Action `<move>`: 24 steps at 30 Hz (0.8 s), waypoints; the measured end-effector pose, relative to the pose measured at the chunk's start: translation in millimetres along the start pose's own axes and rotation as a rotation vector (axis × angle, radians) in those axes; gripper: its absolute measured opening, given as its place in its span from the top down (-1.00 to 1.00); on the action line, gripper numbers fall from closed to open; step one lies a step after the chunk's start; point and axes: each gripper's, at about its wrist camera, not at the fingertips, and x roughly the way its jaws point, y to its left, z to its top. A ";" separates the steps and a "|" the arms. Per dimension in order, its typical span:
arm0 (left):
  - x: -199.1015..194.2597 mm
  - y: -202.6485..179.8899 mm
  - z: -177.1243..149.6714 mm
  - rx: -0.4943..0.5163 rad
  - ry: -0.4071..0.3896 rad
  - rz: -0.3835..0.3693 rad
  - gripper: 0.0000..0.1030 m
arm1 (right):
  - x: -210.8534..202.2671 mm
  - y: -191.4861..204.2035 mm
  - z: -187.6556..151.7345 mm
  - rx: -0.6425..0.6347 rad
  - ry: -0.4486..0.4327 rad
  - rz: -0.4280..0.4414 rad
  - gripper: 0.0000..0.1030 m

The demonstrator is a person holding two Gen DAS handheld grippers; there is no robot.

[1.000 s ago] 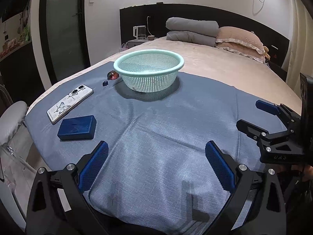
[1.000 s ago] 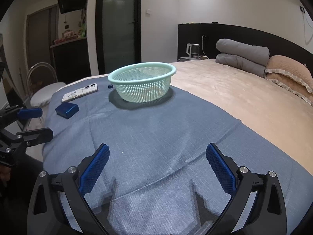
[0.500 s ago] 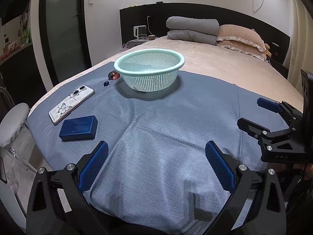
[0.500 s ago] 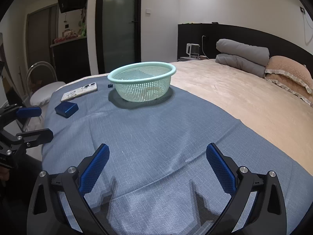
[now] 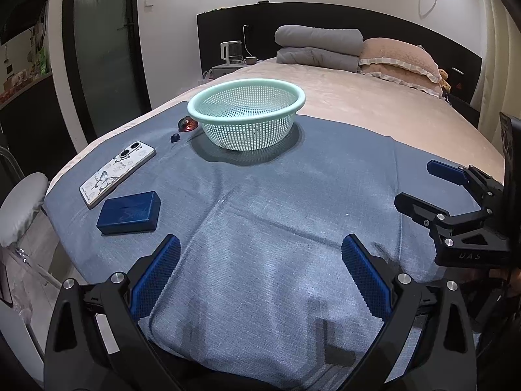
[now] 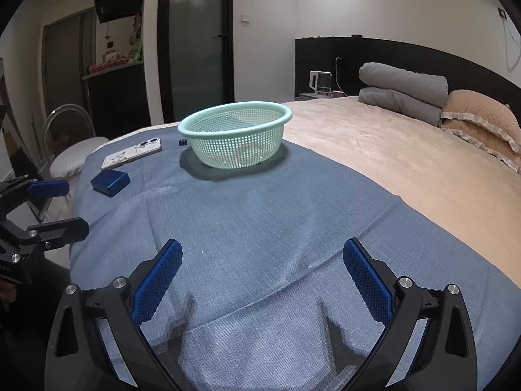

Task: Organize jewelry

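- Hovering low over the blue cloth (image 5: pixel 260 228), the left claw (image 5: pixel 260 270) has its two blue-padded fingers spread wide with nothing between them.
- The right claw (image 6: pixel 260 273) is likewise spread and empty above the same cloth; in the left wrist view it shows off to the left claw's right (image 5: pixel 433 189), well apart from it.
- Ahead and to the left of the left claw lies a closed dark blue box (image 5: pixel 129 212), flat on the cloth; what it holds cannot be seen.
- Just beyond the box rests a phone (image 5: pixel 118 173) in a butterfly case, camera side up, close to the box but not touching it.
- Farther ahead, roughly straight out from both claws, stands a mint-green perforated basket (image 5: pixel 246 117), upright on the cloth. From the left wrist view its inside looks bare; through the mesh in the right wrist view I cannot tell for sure.
- Left of the basket sit two small pieces: a reddish-amber jewel (image 5: pixel 188 124) almost against the basket wall, and a small dark blue piece (image 5: pixel 175 137) a little nearer the claw.
- Beyond the cloth stretches the beige bedspread (image 5: pixel 374 104), with folded grey blankets (image 5: pixel 319 49) and pink pillows (image 5: pixel 400 60) at the far headboard.
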 end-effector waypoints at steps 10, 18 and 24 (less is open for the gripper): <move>2.9 1.7 0.2 -0.005 0.011 0.001 -0.89 | 0.7 0.1 -1.2 -0.001 0.001 0.000 -0.85; 3.9 2.6 -0.5 -0.011 0.019 0.004 -0.89 | 1.5 -0.4 -3.2 0.001 0.008 0.002 -0.85; 5.0 3.0 -1.2 -0.014 0.029 0.001 -0.89 | 2.8 -1.3 -3.7 0.005 0.016 0.000 -0.85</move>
